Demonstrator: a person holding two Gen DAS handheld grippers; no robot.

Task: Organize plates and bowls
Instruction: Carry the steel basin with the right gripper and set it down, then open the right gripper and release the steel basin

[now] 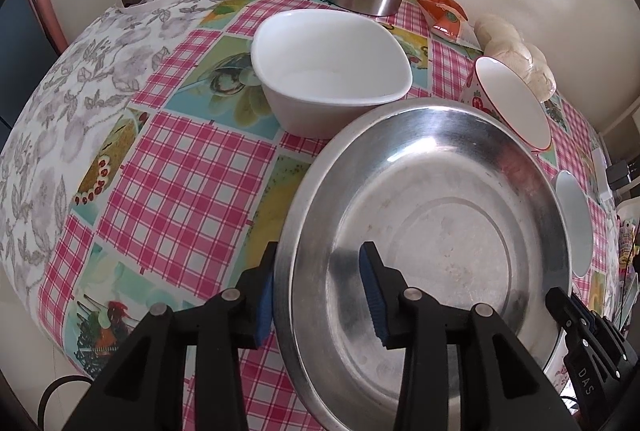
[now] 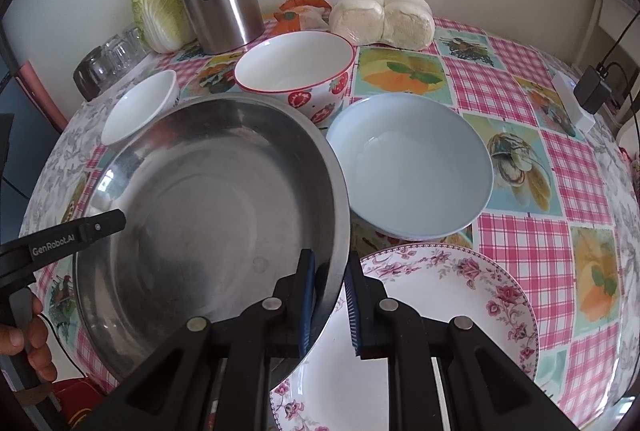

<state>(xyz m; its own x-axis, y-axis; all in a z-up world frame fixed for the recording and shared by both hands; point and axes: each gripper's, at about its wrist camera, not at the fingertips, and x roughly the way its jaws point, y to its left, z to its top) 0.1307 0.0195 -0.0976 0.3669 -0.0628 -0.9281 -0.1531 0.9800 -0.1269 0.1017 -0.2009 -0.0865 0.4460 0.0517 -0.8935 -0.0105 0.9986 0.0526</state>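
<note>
Here both jaws straddle the steel bowl (image 2: 208, 215) rim.

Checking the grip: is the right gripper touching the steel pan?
Touching. The right wrist view shows the right gripper closed on the steel pan, its rim between both pads.

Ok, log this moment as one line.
left gripper: open, astride steel pan rim | right gripper: shut on steel pan, opposite rim | pan: tilted, over floral plate | blue bowl: beside it

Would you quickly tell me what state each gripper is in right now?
Left gripper: open, jaws straddling the steel pan rim, not pressing it.
Right gripper: shut on the pan's opposite rim.
</note>
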